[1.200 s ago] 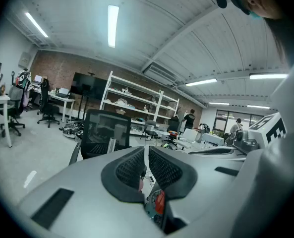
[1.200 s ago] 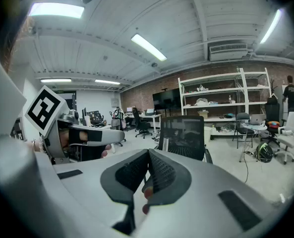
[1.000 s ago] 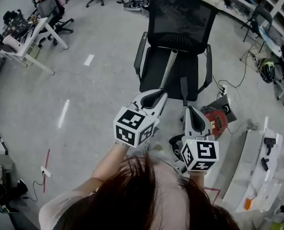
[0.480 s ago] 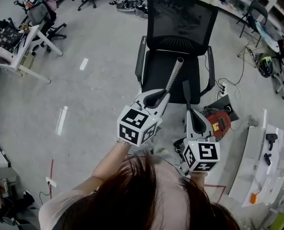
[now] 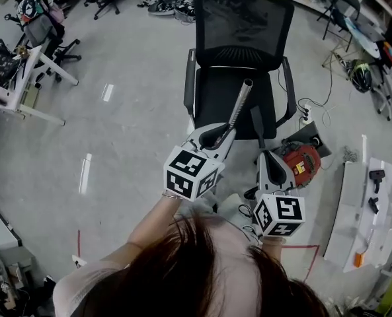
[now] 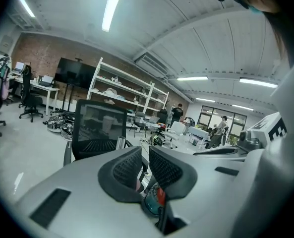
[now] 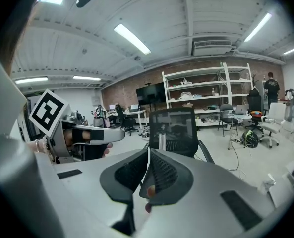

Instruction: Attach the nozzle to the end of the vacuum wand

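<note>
A silver vacuum wand [image 5: 240, 102] slants up and away from my left gripper [image 5: 223, 132], which is shut on its lower part. The wand's open end [image 5: 248, 83] hangs over the chair seat. It also shows as a silver wand tip [image 6: 120, 143] just past the left gripper's jaws [image 6: 145, 151] and as a wand tip [image 7: 161, 141] in the right gripper view. To the wand's right, my right gripper [image 5: 260, 152] is shut on a dark, narrow nozzle [image 5: 255, 123] that points the same way. In the right gripper view the right gripper [image 7: 149, 153] shows almost no gap.
A black mesh office chair [image 5: 238, 45] stands right ahead. A red vacuum body [image 5: 300, 162] lies on the floor at the right with cables near it. A white table [image 5: 364, 210] with tools is at the far right, a desk [image 5: 20, 88] at the left.
Both grippers have moved forward toward the chair, carrying the wand and the nozzle along side by side. Both sets of jaws have stayed shut.
</note>
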Available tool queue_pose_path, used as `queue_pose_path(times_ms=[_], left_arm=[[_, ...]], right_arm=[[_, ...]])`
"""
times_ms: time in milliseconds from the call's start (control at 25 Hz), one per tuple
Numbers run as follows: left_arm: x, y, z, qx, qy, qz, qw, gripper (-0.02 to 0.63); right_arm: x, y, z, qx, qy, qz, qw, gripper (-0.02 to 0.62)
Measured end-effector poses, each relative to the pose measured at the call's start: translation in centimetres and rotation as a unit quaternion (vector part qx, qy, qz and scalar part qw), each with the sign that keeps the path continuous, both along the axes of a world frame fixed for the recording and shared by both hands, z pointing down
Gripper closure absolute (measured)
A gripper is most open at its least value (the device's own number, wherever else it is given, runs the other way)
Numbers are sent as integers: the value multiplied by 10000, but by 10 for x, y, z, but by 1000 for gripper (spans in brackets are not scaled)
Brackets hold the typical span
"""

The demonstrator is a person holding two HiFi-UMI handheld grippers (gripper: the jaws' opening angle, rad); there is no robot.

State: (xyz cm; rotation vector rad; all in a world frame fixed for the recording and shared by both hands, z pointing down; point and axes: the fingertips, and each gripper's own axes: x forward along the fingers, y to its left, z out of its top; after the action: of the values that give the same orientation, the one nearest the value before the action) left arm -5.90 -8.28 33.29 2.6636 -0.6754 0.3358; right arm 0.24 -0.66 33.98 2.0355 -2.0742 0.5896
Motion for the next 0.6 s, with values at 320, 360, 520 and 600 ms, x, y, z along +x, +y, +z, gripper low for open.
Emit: queue_pose_path(times_ms=[320, 360, 520, 600], left_arm=[[35, -15, 1, 80, -37, -284, 9996, 568], [39, -16, 2, 90, -45, -364, 9993, 568], [54, -28, 6, 101, -38, -698, 9975, 568], [57, -35, 8, 99, -20, -878, 9961, 566]], right_arm=[[39, -6, 9, -84, -59, -244, 9997, 569], [46, -9, 10, -93, -63, -312, 9994, 569], [68, -23, 16, -118, 28, -585, 9982, 569], [74, -32, 17, -118, 102, -714, 9973, 569]])
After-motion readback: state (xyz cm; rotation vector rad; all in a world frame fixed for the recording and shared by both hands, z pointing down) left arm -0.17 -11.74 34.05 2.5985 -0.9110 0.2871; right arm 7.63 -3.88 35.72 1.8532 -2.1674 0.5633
